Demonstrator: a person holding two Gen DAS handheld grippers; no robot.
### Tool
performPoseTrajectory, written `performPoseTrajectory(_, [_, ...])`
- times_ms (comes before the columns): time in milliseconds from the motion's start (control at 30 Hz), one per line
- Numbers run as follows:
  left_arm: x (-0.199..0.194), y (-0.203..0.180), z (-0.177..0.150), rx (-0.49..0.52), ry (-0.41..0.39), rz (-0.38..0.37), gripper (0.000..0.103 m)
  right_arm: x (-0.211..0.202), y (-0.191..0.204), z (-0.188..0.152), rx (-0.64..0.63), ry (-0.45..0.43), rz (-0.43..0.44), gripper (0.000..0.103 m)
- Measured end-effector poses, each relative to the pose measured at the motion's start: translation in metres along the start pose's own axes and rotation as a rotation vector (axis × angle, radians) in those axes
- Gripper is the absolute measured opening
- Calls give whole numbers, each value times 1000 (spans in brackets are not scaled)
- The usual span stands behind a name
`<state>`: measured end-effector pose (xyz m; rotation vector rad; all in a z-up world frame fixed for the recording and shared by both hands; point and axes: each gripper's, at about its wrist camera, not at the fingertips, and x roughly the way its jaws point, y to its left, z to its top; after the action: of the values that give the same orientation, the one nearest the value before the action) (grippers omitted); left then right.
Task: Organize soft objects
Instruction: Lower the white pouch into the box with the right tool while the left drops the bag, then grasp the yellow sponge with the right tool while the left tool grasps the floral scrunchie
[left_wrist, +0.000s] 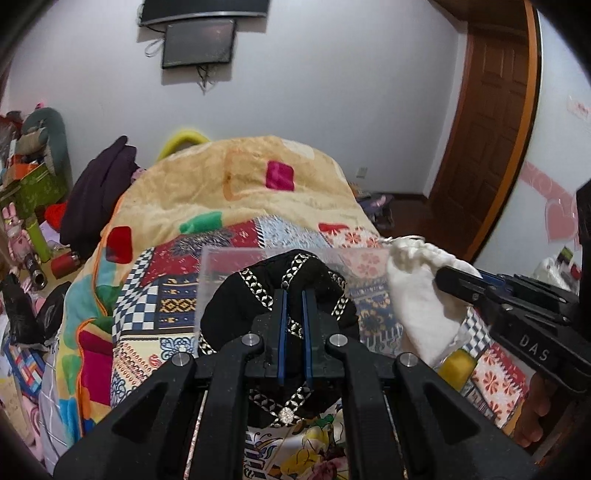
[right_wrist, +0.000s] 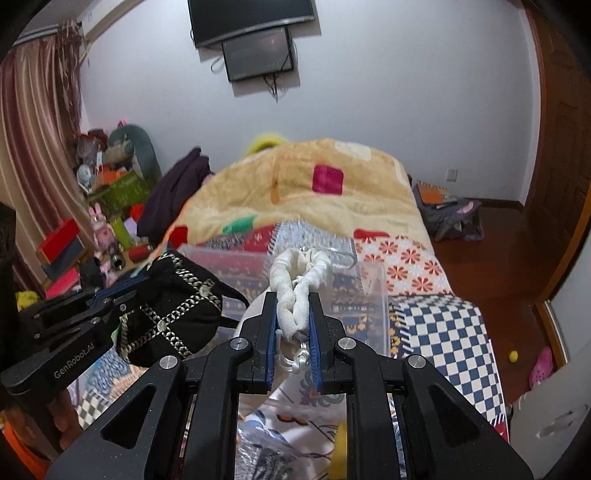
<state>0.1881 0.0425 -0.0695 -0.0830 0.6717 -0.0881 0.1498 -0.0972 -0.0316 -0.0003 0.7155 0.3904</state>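
Observation:
My left gripper (left_wrist: 294, 295) is shut on a black pouch with silver chain trim (left_wrist: 255, 295) and holds it over a clear plastic box (left_wrist: 236, 258) on the bed. The pouch also shows in the right wrist view (right_wrist: 173, 314). My right gripper (right_wrist: 293, 306) is shut on the gathered neck of a white drawstring bag (right_wrist: 299, 280), held above the box's right side (right_wrist: 373, 295). In the left wrist view the white bag (left_wrist: 417, 295) hangs from the right gripper (left_wrist: 443, 275) at the right.
The bed carries a patchwork sheet (right_wrist: 443, 325) and a heaped beige blanket (left_wrist: 258, 177) behind the box. Clutter and boxes (right_wrist: 110, 206) stand at the left. A wooden door (left_wrist: 491, 129) and bare floor (right_wrist: 491, 258) lie at the right.

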Motion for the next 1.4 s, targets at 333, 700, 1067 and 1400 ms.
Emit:
performPoseTrajectory(333, [13,-12,-3,39,71,-25,9,13,-9,-5,33,97,16,37])
performPoseTrajectory(700, [-12,-13,-9,49,47,-22,23,-20,-9,-4,-11,43,20,48])
performPoseTrajectory(1067, [-23,-13,-43,12,108,-54,41,-38,-28,-33,-7,82,-21,51])
performPoseTrajectory(1400, [-8,-28,-76,8,194,-100,41,-19,-48,-64,63,183,-6,51])
